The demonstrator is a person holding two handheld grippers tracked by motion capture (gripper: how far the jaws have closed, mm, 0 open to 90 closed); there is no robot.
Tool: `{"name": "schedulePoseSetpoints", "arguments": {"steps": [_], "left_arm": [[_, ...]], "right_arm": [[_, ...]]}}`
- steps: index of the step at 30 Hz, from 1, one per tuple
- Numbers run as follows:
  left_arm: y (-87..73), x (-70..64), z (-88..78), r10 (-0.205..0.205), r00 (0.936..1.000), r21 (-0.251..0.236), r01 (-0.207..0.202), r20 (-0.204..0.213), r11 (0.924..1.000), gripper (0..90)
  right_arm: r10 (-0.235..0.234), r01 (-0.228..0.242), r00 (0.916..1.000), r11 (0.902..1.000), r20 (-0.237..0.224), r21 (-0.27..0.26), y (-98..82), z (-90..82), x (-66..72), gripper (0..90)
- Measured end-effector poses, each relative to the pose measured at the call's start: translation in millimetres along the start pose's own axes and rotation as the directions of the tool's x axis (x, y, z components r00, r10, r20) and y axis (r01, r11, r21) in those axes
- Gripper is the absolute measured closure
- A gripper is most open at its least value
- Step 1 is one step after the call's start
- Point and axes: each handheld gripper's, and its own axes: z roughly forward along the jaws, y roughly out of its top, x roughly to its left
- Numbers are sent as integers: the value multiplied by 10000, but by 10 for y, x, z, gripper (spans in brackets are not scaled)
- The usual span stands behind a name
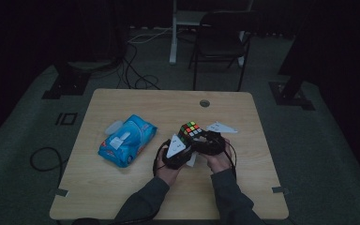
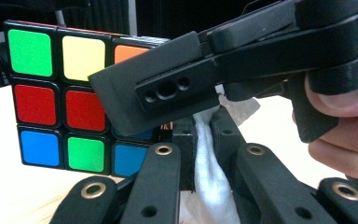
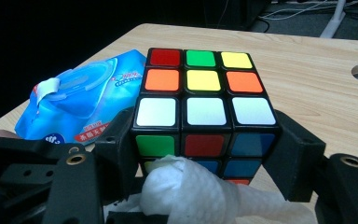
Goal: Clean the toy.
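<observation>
While right gripper (image 3: 205, 154) clamps cube (image 3: 204, 109) above table (image 1: 136, 101) centre, left gripper (image 2: 200, 154) pinches wipe (image 2: 209, 182) tight; cube face lies just ahead of wipe, touching.

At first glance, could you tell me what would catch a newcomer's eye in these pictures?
The scrambled puzzle cube stands out, clamped between the right gripper jaws near the middle of the wooden table. Against its near face the left gripper, shut, presses a white wipe. To the cube's left lies a bright blue pack of wet wipes.
</observation>
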Motion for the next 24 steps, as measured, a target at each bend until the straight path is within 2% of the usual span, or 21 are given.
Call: {"name": "schedulePoseSetpoints", "arguments": {"steps": [6,16,24], "left_arm": [[-27,6,19,-117,9999,37,117,15,9999,845],[-77,11,26,-78,10000,250,78,-11,9997,845],[-72,0,-6,-132,9999,120,131,18,9998,845]], "right_arm": [[41,-41,10000,10000,-3,-27,4,3,5,346],[104,-103,9999,9998,53,-159,29,-30,-18,346],[137,-134,9998,9997,144,-215,37,-60,-56,346]]}}
